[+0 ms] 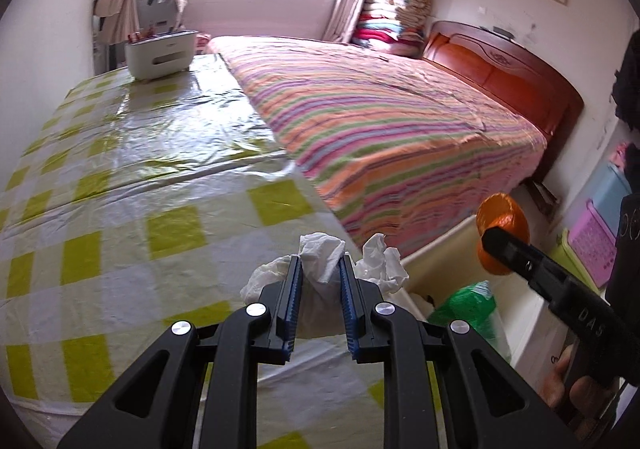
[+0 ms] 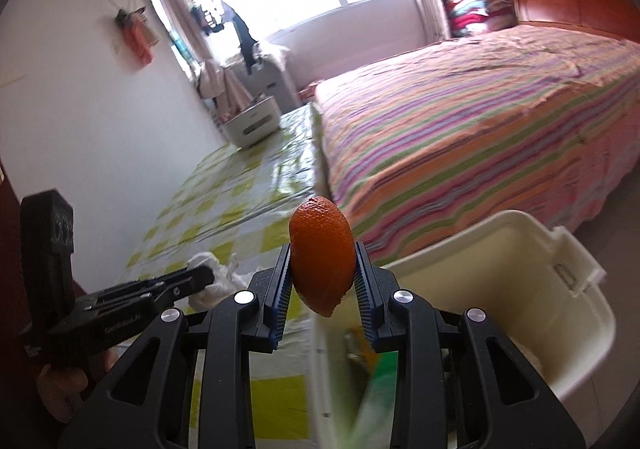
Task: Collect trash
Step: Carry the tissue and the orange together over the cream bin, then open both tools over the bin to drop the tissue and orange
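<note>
My left gripper (image 1: 320, 269) is shut on a crumpled white tissue (image 1: 322, 255) near the table's right edge; a second crumpled tissue (image 1: 382, 263) lies just to its right. My right gripper (image 2: 322, 267) is shut on a piece of orange peel (image 2: 322, 255) and holds it in the air by the rim of the cream trash bin (image 2: 560, 289). In the left wrist view the peel (image 1: 502, 217) and right gripper hover over that bin (image 1: 448, 249), which holds a green wrapper (image 1: 472, 301). The left gripper and tissue also show in the right wrist view (image 2: 208, 277).
The table has a shiny yellow-checked cloth (image 1: 132, 185). A white tissue box (image 1: 160, 53) stands at its far end. A bed with a striped cover (image 1: 392, 121) runs along the table's right side. Coloured baskets (image 1: 592, 241) stand right of the bin.
</note>
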Demonstrator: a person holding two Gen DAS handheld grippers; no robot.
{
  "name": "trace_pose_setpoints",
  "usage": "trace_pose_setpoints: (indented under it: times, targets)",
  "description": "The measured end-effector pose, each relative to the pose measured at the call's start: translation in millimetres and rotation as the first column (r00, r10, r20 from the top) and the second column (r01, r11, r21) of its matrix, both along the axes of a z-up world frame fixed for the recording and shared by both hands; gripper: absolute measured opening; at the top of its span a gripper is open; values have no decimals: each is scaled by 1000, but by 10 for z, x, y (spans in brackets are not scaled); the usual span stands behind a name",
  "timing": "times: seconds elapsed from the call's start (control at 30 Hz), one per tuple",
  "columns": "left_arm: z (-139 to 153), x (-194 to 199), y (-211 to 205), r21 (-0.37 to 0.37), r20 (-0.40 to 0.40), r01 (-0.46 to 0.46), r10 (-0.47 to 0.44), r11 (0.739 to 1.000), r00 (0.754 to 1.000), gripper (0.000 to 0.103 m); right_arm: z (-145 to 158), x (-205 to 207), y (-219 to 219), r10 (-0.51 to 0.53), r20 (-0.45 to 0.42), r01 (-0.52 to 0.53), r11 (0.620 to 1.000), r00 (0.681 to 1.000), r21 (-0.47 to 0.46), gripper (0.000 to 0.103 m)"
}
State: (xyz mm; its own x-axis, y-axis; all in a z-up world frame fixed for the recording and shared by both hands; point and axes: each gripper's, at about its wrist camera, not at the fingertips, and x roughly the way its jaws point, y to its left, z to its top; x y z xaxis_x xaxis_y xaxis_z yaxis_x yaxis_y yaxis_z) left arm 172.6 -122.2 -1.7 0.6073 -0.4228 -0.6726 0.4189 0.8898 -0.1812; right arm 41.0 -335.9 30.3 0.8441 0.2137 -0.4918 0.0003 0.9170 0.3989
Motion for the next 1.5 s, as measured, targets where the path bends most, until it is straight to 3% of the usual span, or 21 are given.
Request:
trace_pose_setpoints:
  times: [0.43, 0.53, 0.67, 1.07, 1.37, 1.43, 1.5]
  targets:
    - [-21, -98, -495, 17, 0, 93, -93, 996, 996, 19, -122, -91, -368, -104, -9, 105, 992, 994, 67, 33]
    - [-47, -121, -601, 31, -4, 113, -113, 993, 994, 19, -176, -100, -456, -130, -19, 131, 989, 991, 72, 52]
    - [-59, -157, -717, 43, -2, 136, -136, 990, 991, 19, -199, -108, -558, -162, -20, 163, 983, 987, 88, 64]
    - [-92, -165, -1047, 50, -12, 196, -196, 979, 981, 19, -148, -188, -592, -179, 8, 177, 978, 984, 114, 65]
    - [-260, -176, -1327, 101, -32, 241, -239, 965, 971, 21, -122, -300, -738, -213, 35, 206, 969, 976, 135, 66]
    - [-294, -155, -1355, 105, -46, 243, -240, 964, 970, 31, -109, -319, -749, -218, 41, 210, 968, 975, 140, 66]
    - [-301, -154, -1360, 119, -36, 224, -221, 967, 975, 63, -103, -335, -763, -220, 48, 211, 967, 974, 145, 66]
